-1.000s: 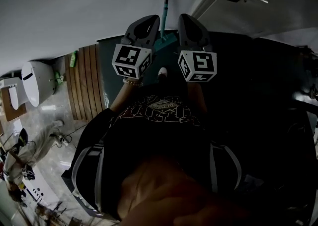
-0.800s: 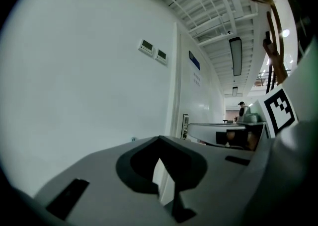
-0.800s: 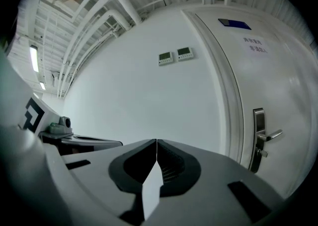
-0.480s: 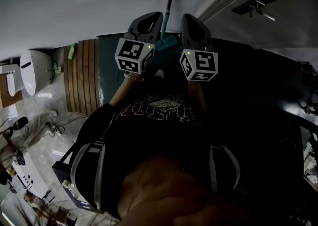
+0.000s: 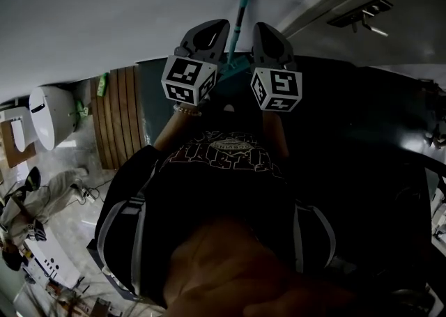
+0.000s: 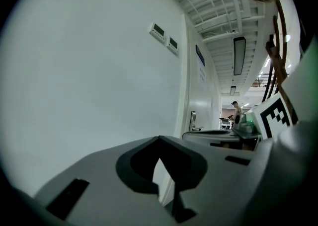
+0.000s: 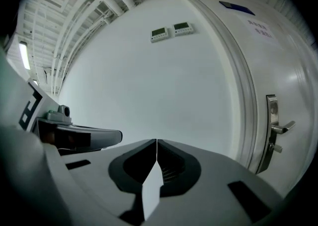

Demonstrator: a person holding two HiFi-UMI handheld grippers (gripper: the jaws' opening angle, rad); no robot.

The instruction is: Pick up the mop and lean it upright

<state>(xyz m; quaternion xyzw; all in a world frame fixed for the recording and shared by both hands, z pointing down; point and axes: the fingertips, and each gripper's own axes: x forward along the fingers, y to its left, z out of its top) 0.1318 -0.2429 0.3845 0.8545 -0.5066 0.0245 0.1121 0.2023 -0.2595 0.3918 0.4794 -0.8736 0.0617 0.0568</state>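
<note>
Left tool (image 5: 217, 28) and right tool (image 5: 263, 28), both clenched empty, neared the mop (image 5: 242, 8).

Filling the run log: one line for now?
left gripper: shut, empty | right gripper: shut, empty | mop: ahead by wall, not held

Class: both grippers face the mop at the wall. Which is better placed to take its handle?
Left, marginally. In the head view the mop's teal handle rises between them, nearer the left gripper than the right gripper. Both are shut and empty, so either must open first.
</note>
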